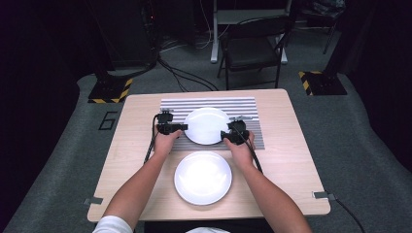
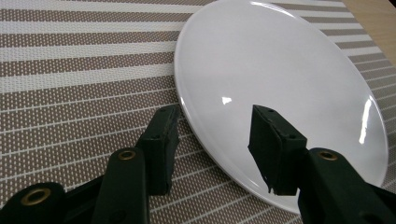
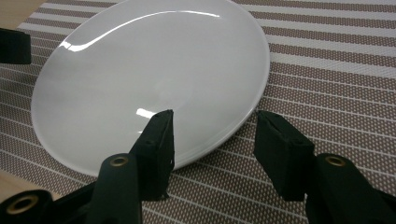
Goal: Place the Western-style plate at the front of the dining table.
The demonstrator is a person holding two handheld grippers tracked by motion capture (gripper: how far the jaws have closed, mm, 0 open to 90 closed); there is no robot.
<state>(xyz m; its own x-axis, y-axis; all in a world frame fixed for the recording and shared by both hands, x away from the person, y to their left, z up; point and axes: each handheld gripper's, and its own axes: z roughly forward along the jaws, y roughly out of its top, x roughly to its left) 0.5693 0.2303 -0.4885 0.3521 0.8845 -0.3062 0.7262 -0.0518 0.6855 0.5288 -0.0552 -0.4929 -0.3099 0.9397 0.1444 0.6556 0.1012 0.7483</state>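
A white plate (image 1: 206, 125) lies on a striped placemat (image 1: 252, 104) at the middle of the table. My left gripper (image 1: 176, 127) is at the plate's left rim and my right gripper (image 1: 227, 136) at its right rim. In the left gripper view the plate (image 2: 271, 60) has its rim running between the two black jaws of the gripper (image 2: 217, 140), which stand apart without pressing on it. In the right gripper view the plate (image 3: 154, 70) likewise has its edge between the parted jaws of that gripper (image 3: 217, 140). Both grippers are open.
A second white plate (image 1: 202, 177) sits on the bare wooden table (image 1: 291, 160) nearer the person, between the forearms. The placemat (image 2: 70, 70) spreads under and beyond the far plate. A folding chair (image 1: 252, 48) stands behind the table.
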